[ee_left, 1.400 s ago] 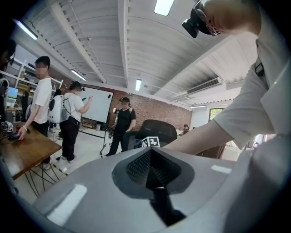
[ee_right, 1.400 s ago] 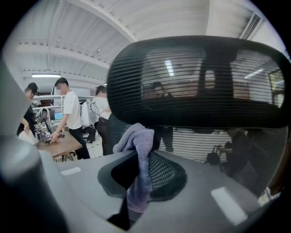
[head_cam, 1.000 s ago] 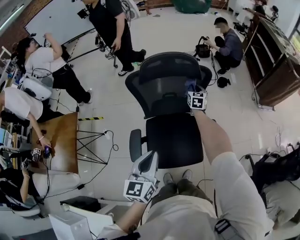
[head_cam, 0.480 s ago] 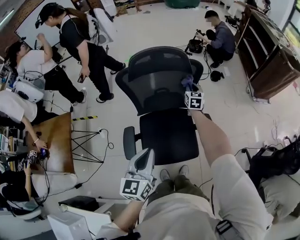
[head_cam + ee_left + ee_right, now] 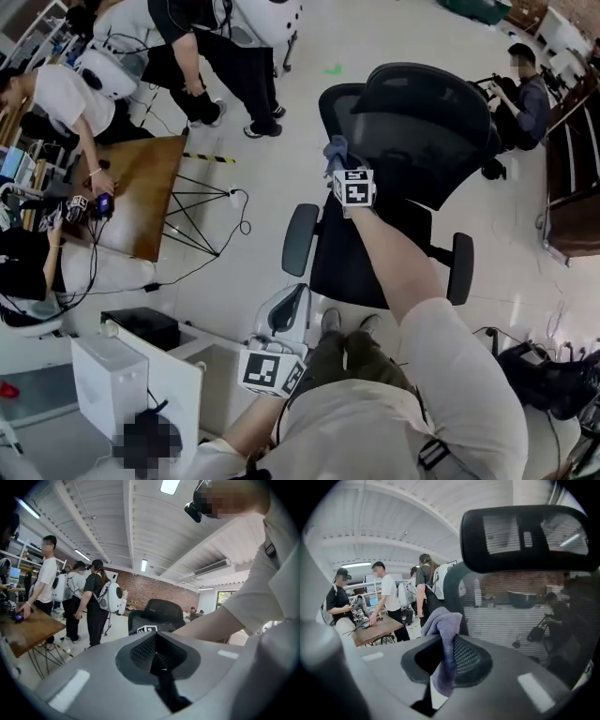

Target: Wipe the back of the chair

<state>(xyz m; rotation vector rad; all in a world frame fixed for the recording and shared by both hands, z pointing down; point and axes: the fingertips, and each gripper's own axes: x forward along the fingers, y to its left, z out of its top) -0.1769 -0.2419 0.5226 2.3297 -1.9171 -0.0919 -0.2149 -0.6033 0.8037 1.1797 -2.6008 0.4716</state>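
Left gripper hangs low, well apart from the chair; jaws together, nothing between them. Right gripper is clamped on a purple-blue cloth, raised at the left edge of the black mesh chair back — probably touching it, though contact is unclear.

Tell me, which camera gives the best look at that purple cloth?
The right gripper view: the cloth hangs large and close, pinched by the right gripper in front of the chair back. The head view shows only a small tuft above the marker cube. The left gripper view does not show it.
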